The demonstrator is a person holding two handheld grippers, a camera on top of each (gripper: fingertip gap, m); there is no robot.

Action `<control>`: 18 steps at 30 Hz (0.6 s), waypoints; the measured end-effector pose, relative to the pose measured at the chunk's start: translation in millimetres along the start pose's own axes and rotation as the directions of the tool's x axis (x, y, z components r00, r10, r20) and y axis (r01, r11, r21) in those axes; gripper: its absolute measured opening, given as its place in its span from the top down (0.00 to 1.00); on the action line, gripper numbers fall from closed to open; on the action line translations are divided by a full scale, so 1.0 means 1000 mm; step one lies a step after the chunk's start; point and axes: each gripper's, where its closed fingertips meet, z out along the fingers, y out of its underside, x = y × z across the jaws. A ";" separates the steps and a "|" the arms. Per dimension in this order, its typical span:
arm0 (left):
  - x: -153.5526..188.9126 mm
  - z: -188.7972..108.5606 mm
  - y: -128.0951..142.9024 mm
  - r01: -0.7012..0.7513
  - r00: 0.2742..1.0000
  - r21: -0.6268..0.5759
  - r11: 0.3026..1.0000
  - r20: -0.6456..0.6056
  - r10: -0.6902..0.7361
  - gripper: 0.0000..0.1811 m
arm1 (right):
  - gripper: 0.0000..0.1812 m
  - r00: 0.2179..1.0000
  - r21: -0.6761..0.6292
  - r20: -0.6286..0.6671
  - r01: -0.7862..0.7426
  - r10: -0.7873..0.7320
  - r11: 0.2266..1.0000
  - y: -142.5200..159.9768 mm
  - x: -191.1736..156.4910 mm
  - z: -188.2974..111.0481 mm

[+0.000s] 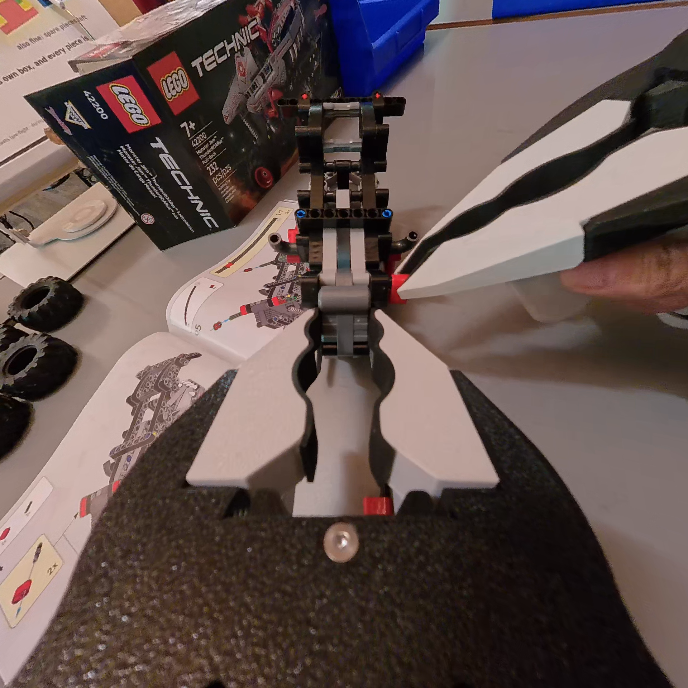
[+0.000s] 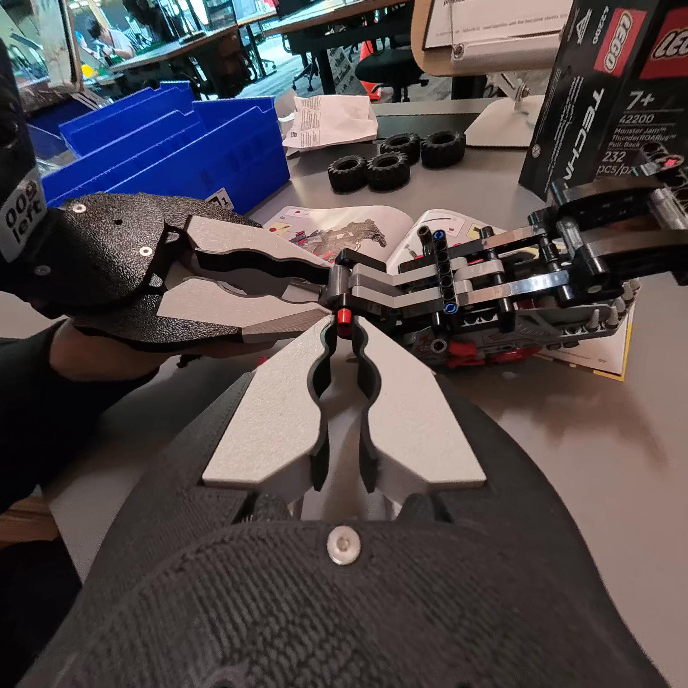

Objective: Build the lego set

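Note:
The Lego model [image 1: 344, 223], a long black and grey Technic frame, points away from me, with its far end near the set's box. My left gripper [image 1: 344, 316] is shut on the grey near end of the model. In the right wrist view the model [image 2: 465, 275] runs off to the right over the open booklet, with the left gripper [image 2: 327, 288] clamped on its end. My right gripper [image 2: 344, 324] is shut on a small red pin [image 2: 344, 316] at the side of the model's near end. The right gripper [image 1: 400, 294] also shows in the left wrist view, coming in from the right onto the red pin [image 1: 398, 283].
The black set box [image 1: 178, 149] stands behind the model. An open instruction booklet [image 1: 231, 283] lies under and left of it. Several black tyres [image 2: 394, 163] lie on the grey table. Blue bins [image 2: 167, 149] stand at the back. A loose red piece [image 1: 378, 505] lies under my left fingers. My left and right fingertips are right by each other. Between my left fingertips and the loose red piece [image 1: 378, 505] there is roughly 10 centimeters.

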 end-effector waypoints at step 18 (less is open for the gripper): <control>0.004 -0.001 -0.003 0.001 1.000 0.014 1.000 -0.011 -0.001 0.87 | 0.97 0.780 -0.014 0.337 -0.556 0.527 0.831 -0.004 -0.001 -0.003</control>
